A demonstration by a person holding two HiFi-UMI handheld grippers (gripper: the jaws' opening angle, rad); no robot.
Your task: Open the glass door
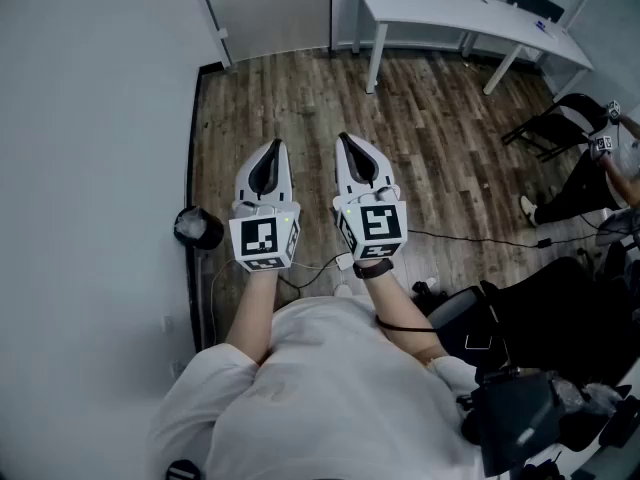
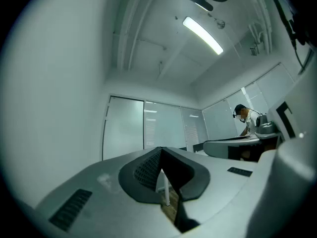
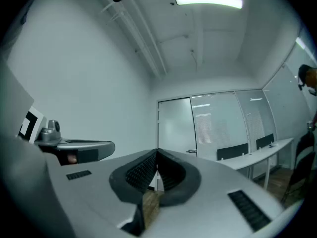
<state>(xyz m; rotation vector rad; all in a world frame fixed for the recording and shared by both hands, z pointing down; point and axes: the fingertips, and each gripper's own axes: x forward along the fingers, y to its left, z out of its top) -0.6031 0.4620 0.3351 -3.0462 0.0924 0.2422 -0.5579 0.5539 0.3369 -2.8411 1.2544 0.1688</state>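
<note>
Standing at the room's far end, the glass door (image 3: 174, 128) is looking shut, well apart from both grippers; the left gripper (image 1: 273, 152) and right gripper (image 1: 351, 146) are hanging clenched, empty; approaching is seemingly only beginning; walking up to its handle (image 3: 191, 151) probably comes next.

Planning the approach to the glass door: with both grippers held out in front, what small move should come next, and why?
Probably step forward toward the glass door, aiming the right gripper at its handle. The door looks closed and stands across the room, well beyond reach, and both the right gripper and the left gripper are shut with nothing between their jaws.
</note>
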